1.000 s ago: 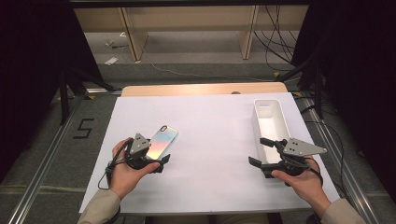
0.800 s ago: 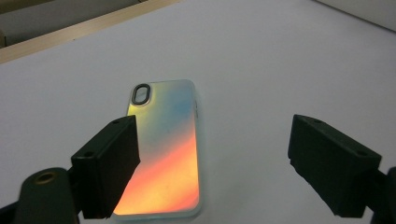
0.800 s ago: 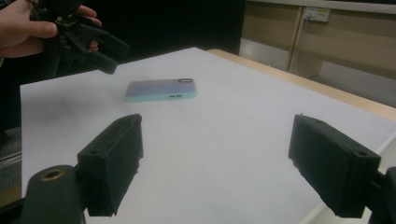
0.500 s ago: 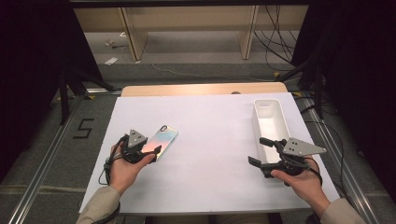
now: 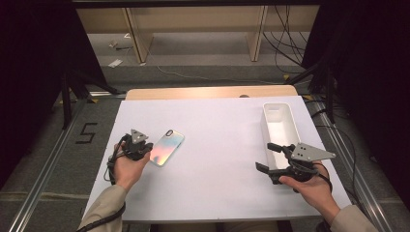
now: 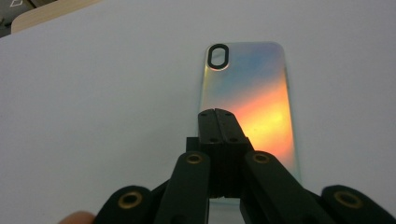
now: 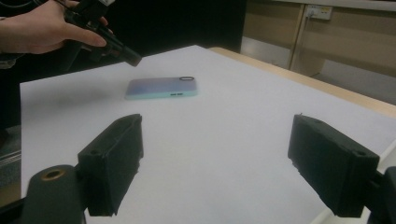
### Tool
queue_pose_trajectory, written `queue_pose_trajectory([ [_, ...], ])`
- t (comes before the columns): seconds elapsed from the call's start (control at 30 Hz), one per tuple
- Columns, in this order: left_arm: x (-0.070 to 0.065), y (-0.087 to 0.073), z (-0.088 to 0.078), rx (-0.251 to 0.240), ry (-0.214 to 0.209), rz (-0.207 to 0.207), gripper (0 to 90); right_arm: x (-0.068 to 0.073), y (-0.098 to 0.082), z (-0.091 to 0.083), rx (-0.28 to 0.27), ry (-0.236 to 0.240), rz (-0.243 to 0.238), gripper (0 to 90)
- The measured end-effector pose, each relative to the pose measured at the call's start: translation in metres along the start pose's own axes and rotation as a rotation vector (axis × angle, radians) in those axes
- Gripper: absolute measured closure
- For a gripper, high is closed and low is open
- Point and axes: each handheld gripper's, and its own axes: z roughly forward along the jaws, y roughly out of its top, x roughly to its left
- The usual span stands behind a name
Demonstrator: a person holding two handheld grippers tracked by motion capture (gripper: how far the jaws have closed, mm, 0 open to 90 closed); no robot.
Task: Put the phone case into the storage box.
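Note:
A phone (image 5: 167,147) in an iridescent case lies back-up on the white table sheet (image 5: 217,140), left of the middle. In the left gripper view the phone (image 6: 250,84) shows its camera hole at the far end. My left gripper (image 5: 145,149) has just been closing, and its jaws (image 6: 217,114) now stand pressed together with nothing between them, over the phone's near end. From the right gripper view, the left gripper (image 7: 133,58) hovers just above the phone (image 7: 161,87). My right gripper (image 5: 265,156) stays low at the right, open and holding nothing (image 7: 219,154).
A long white bin (image 5: 265,126) stands at the right of the sheet, just beyond the right gripper. A bare strip of wooden table edge (image 5: 208,92) runs along the far side. Shelving and cables lie on the floor behind.
The left gripper has drawn back toward the phone's near-left end and its jaws have gone from wide open to shut. The phone and the right hand have kept still.

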Motion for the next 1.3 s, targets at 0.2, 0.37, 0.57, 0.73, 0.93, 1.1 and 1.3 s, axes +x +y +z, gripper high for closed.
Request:
queue_pose_trajectory([
  [0.2,0.008,-0.001,0.012,0.032,0.024,-0.003,90.0,-0.001,0.000,0.000,-0.003,0.003,0.002,18.9],
  [0.37,0.015,-0.005,0.020,0.064,0.034,-0.014,90.0,-0.001,0.000,0.000,-0.003,0.003,0.002,18.9],
  [0.57,0.017,-0.007,0.025,0.087,0.032,-0.016,90.0,0.000,0.000,0.000,0.000,0.002,0.001,18.9],
  [0.73,0.019,-0.009,0.030,0.114,0.038,-0.012,90.0,0.000,0.000,0.000,-0.003,0.003,0.001,19.0],
  [0.93,0.022,-0.011,0.034,0.133,0.040,-0.022,90.0,-0.001,0.000,0.000,0.001,0.000,0.004,18.9],
  [1.1,0.021,-0.012,0.036,0.149,0.027,-0.012,90.0,-0.001,0.000,0.000,0.000,0.001,0.004,18.9],
  [1.3,0.020,-0.013,0.037,0.153,0.020,-0.010,90.0,-0.001,0.000,0.000,0.003,0.000,0.002,19.0],
])
